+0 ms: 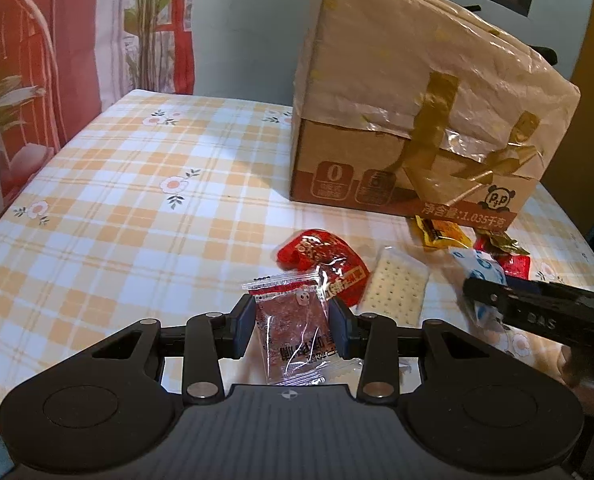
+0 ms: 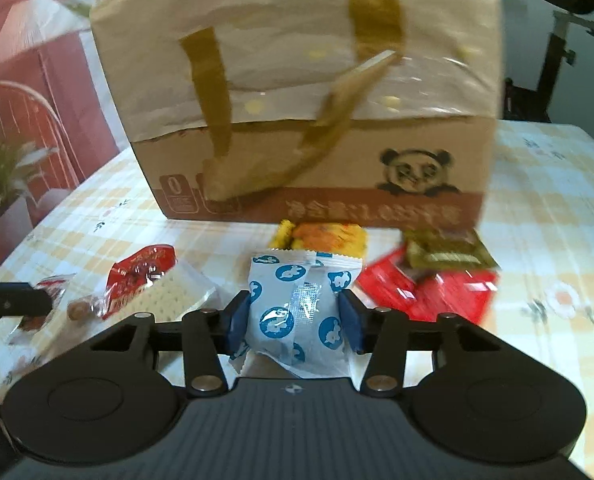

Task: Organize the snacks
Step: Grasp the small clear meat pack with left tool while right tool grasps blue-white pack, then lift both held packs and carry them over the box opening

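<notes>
Clear snack pkt [image 1: 293,332] in L tool [image 1: 293,322], blue-white pkt [image 2: 297,312] in R tool [image 2: 295,320]

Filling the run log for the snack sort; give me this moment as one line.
left claw: shut on clear red snack packet | right claw: shut on blue-and-white packet | cardboard box: behind loose snacks

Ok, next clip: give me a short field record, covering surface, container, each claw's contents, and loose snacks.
surface: checked floral tablecloth
container: taped cardboard box, standing behind the snacks
left claw: shut on clear packet of red snack
right claw: pads at the sides of the white packet with blue circles, apparently gripped
loose snacks: red wrapper, cracker pack, yellow packet, red packets
</notes>
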